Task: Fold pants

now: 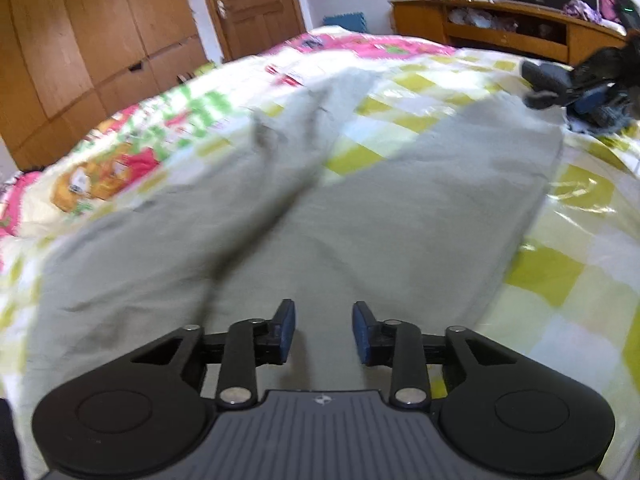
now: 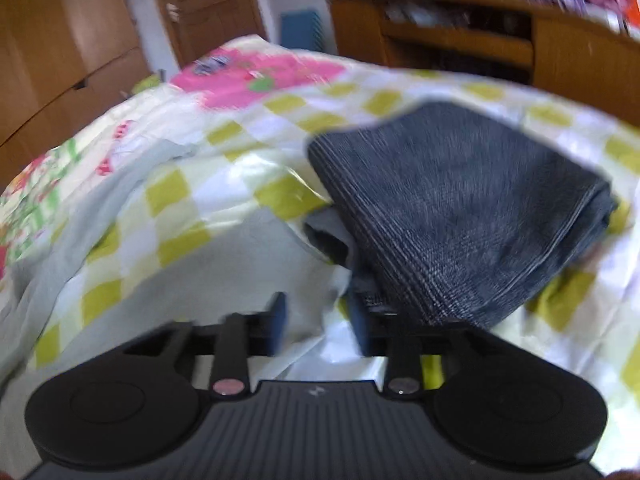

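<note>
Light grey-green pants point(image 1: 304, 216) lie spread on the bed, waist near me and the two legs running away. My left gripper point(image 1: 324, 330) is open and empty just above the waist part. My right gripper point(image 1: 538, 86) shows at the far right by the right leg's end. In the right wrist view the right gripper point(image 2: 318, 326) is open and empty over the bedspread, with the pants point(image 2: 224, 256) left of it. The view is blurred.
A folded dark grey garment point(image 2: 460, 208) lies on the checkered yellow and white bedspread point(image 1: 560, 272) just right of the right gripper. A wooden wardrobe point(image 1: 80, 60), a door point(image 1: 248, 4) and a wooden TV stand point(image 1: 500, 28) stand beyond the bed.
</note>
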Action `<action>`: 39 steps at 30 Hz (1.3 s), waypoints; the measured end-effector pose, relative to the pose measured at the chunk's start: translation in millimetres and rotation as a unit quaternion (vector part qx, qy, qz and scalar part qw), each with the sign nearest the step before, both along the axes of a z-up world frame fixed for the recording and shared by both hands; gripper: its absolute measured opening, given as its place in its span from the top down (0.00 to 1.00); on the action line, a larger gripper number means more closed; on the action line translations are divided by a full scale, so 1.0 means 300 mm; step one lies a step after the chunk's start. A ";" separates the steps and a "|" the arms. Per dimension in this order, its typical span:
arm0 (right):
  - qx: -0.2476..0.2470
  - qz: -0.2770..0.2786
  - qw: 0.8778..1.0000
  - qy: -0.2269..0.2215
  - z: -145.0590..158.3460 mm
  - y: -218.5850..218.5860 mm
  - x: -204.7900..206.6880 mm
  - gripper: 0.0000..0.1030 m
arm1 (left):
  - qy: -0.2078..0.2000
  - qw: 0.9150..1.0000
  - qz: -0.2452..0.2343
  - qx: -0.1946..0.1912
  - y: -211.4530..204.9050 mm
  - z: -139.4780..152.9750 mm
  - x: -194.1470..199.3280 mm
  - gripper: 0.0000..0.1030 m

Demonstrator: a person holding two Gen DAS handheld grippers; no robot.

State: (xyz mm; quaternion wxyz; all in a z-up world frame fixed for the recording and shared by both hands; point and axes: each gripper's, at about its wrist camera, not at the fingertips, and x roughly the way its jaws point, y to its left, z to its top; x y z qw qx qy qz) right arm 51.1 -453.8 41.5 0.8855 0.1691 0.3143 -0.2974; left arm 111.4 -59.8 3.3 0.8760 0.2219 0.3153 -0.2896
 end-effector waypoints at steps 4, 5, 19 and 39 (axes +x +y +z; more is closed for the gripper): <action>-0.087 0.149 0.985 -0.019 0.110 0.199 0.131 0.55 | -0.054 0.998 0.023 0.019 0.144 0.058 0.121 0.44; -0.089 0.211 0.973 -0.014 0.121 0.256 0.218 0.50 | -0.059 0.998 0.026 0.026 0.181 0.065 0.173 0.43; -0.173 0.586 0.774 0.162 -0.077 0.820 1.169 0.34 | -0.030 0.991 0.040 0.123 0.451 0.011 0.855 0.27; -0.125 0.562 0.791 0.207 0.004 0.771 1.158 0.95 | 0.014 0.979 -0.017 0.202 0.373 -0.012 0.904 0.76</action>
